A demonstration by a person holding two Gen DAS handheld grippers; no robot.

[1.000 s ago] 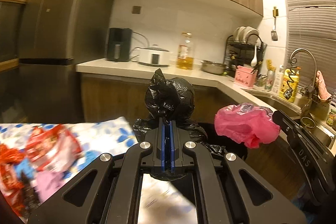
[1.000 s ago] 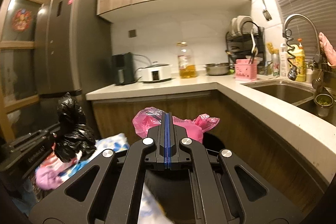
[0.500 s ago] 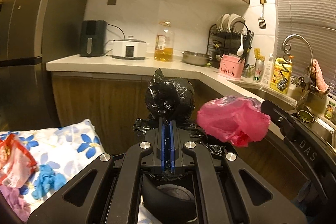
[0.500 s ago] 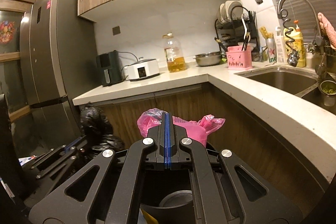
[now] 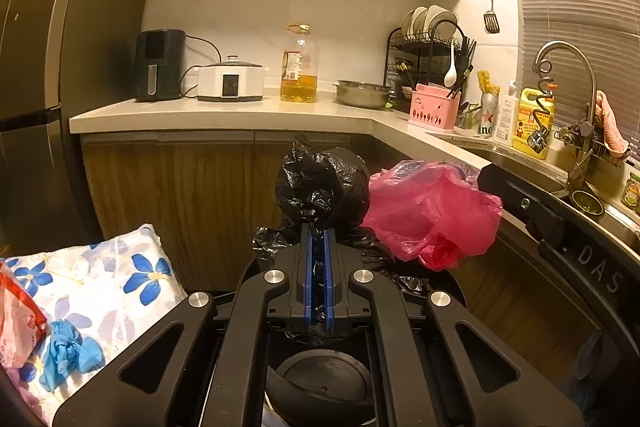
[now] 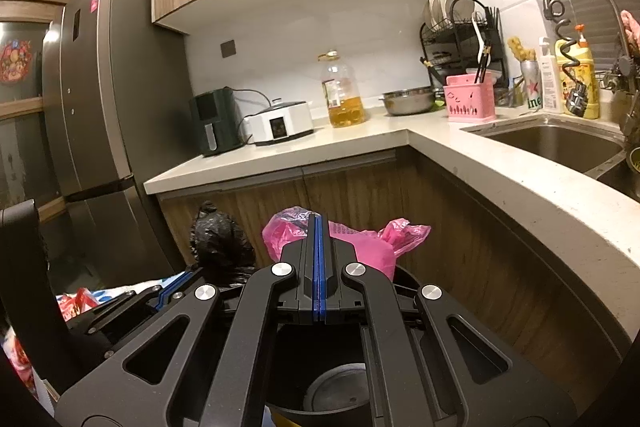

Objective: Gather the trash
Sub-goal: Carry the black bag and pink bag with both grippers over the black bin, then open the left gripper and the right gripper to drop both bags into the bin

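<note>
Left gripper point(image 5: 318, 239) is clamping the crumpled black trash bag point(image 5: 320, 187); right gripper point(image 6: 318, 227) is pinching the pink plastic bag point(image 6: 376, 247). Both are hanging above the open black bin point(image 5: 320, 387), by the counter corner point(image 6: 408, 139). Risks: thin film is sliding out of the pads, the bags are snagging each other, or one is dropping outside the rim onto the floral cloth point(image 5: 120, 267).

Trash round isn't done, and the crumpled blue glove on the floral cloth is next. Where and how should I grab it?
Take the blue glove at its bunched upper folds, coming down from above. It lies crumpled and loose on the floral cloth, so the raised wad gives the pads something to pinch; a side approach would likely snag the cloth. Both hand-held grippers hold bags now, so free one first.
</note>
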